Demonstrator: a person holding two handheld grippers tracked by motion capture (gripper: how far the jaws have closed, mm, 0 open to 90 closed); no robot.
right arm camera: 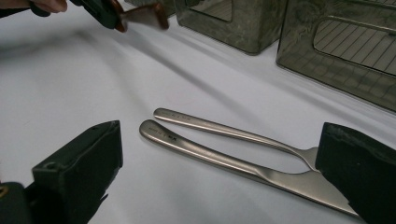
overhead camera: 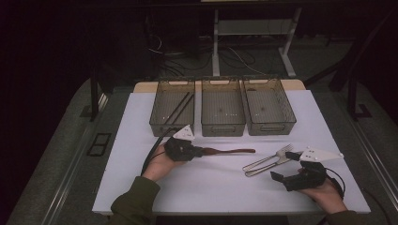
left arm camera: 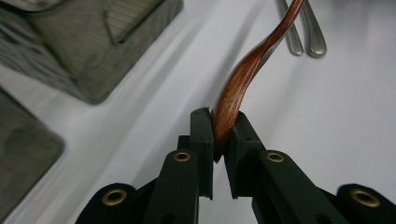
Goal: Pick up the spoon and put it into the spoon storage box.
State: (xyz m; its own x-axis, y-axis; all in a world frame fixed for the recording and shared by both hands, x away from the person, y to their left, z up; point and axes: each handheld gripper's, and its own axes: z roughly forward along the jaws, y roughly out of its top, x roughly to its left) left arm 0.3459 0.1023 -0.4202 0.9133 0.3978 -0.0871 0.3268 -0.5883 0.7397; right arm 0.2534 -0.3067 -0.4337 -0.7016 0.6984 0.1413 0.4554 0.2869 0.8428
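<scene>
A brown wooden utensil [overhead camera: 230,151] stretches rightward across the white mat [overhead camera: 141,187]. My left gripper [overhead camera: 201,151] is shut on its near end; in the left gripper view the pads [left arm camera: 201,135] pinch the wooden handle [left arm camera: 243,79] edge-on. A metal fork [overhead camera: 270,158] and a metal knife [overhead camera: 260,168] lie side by side at the right. My right gripper [overhead camera: 284,166] stands open over their head ends, apart from them. In the right gripper view the fork [right arm camera: 224,128] and knife [right arm camera: 210,151] lie between the wide jaws.
Three translucent grey bins stand in a row at the back of the mat: left [overhead camera: 162,123], middle [overhead camera: 223,125], right [overhead camera: 270,125]. Two black sticks [overhead camera: 180,107] lie in the left bin. A person's hands and sleeves come in from the front edge.
</scene>
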